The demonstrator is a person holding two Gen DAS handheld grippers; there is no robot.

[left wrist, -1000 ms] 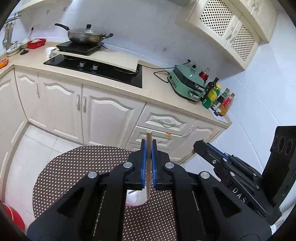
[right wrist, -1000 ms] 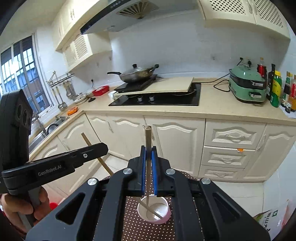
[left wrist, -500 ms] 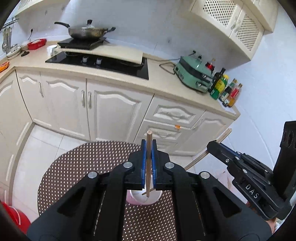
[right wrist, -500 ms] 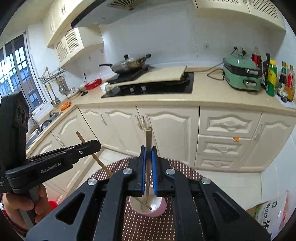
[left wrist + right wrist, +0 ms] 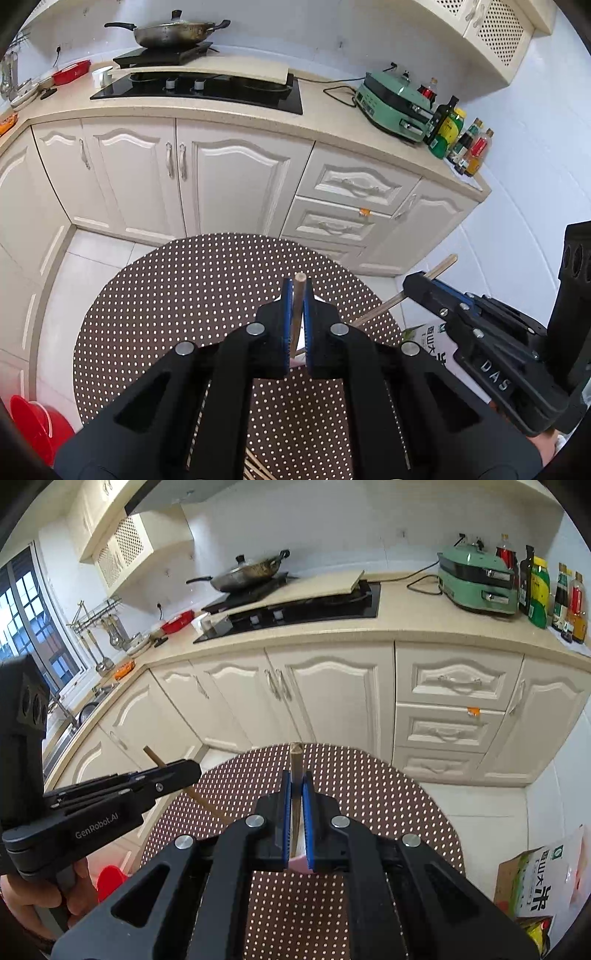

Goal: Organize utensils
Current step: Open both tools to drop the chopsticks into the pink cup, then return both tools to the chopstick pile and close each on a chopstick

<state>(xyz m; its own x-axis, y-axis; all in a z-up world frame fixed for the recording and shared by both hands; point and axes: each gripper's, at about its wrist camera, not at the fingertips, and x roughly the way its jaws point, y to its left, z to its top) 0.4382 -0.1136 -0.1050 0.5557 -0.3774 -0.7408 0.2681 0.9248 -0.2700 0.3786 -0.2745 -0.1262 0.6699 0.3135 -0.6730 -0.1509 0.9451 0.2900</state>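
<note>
My left gripper (image 5: 296,295) is shut on a wooden chopstick (image 5: 297,295) that points down toward a white cup (image 5: 301,338), mostly hidden behind the jaws. My right gripper (image 5: 296,782) is shut on a second wooden chopstick (image 5: 296,771) over the same cup (image 5: 297,864), whose pink-white rim shows between the jaws. Both hover above a round table with a brown dotted cloth (image 5: 184,295). The right gripper also shows in the left wrist view (image 5: 417,284), its chopstick (image 5: 441,264) slanting through it. The left gripper also shows in the right wrist view (image 5: 188,768).
More chopsticks (image 5: 255,469) lie on the cloth at the near edge. White kitchen cabinets (image 5: 236,181) and a counter with a hob stand beyond the table. A red bucket (image 5: 33,424) is on the floor at left, a rice bag (image 5: 543,882) at right.
Both grippers have tilted downward and lowered toward the table, each still holding its chopstick. The cup now sits hidden behind the jaws.
</note>
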